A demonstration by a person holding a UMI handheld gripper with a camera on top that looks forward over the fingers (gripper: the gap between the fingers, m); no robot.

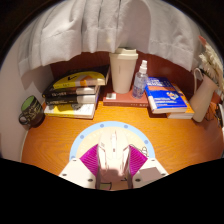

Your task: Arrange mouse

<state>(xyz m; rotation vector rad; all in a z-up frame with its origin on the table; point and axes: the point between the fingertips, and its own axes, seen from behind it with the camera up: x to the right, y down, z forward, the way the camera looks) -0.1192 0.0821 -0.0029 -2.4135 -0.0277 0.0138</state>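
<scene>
We've got the claw (113, 163) clamped on the white mouse (112, 152), held just above the mouse pad (108, 131) on the tabletop (60, 140). Looks light but hard and slick plastic, so we'd keep squeezing its flat sides.

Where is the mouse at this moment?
In the gripper view, the white mouse sits between the gripper fingers on the light blue mat, in front of the books.

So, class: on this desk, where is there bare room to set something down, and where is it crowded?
Bare wood lies ahead of the gripper, flanking the mouse pad, short of the book stack and blue book. The back edge around the white container and bottle is crowded.
</scene>
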